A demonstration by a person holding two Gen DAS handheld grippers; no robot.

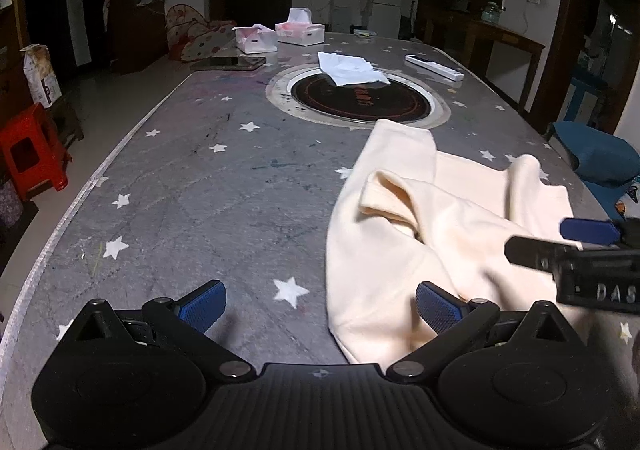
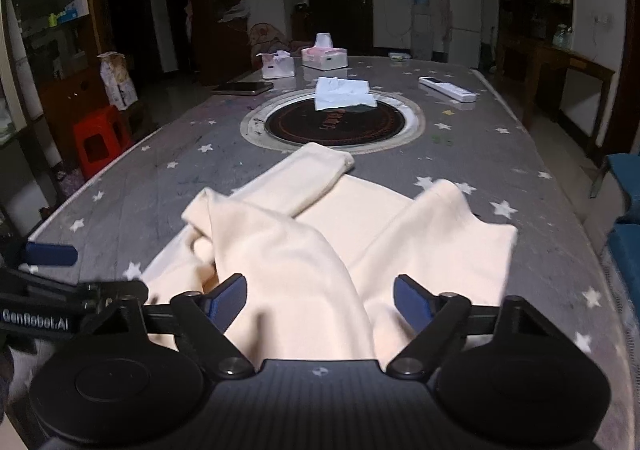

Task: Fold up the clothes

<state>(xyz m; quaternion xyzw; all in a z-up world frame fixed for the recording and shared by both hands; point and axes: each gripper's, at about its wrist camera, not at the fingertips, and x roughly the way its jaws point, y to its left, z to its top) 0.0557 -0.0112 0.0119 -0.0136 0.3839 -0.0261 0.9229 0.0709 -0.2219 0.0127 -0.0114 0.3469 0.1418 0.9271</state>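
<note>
- Two hand-held grippers are seen over a grey, star-printed worktop (image 1: 192, 185), each pointed down at a slant toward it.
- Spread jaws are shown by the left hand-held gripper (image 1: 320, 308); only bare worktop and the left edge of the cream garment (image 1: 400, 258) lie between its blue pads, and nothing is gripped.
- The cream garment is seen crumpled just ahead and to the right of the left hand-held gripper, one sleeve stretched away toward the round black cooktop (image 1: 360, 99) set into the worktop.
- The right hand-held gripper (image 2: 320, 304) is seen with its jaws apart, astride a raised fold of the garment; the pads are not pressed on the cloth.
- Directly ahead of the right hand-held gripper the garment (image 2: 320, 242) is spread, bunched on the left side.
- Beyond the cooktop, a white cloth (image 2: 342, 93), two tissue boxes (image 2: 324, 57), a dark phone (image 2: 244, 88) and a white remote control (image 2: 447, 89) are seen, well apart from both hand-held grippers.
</note>
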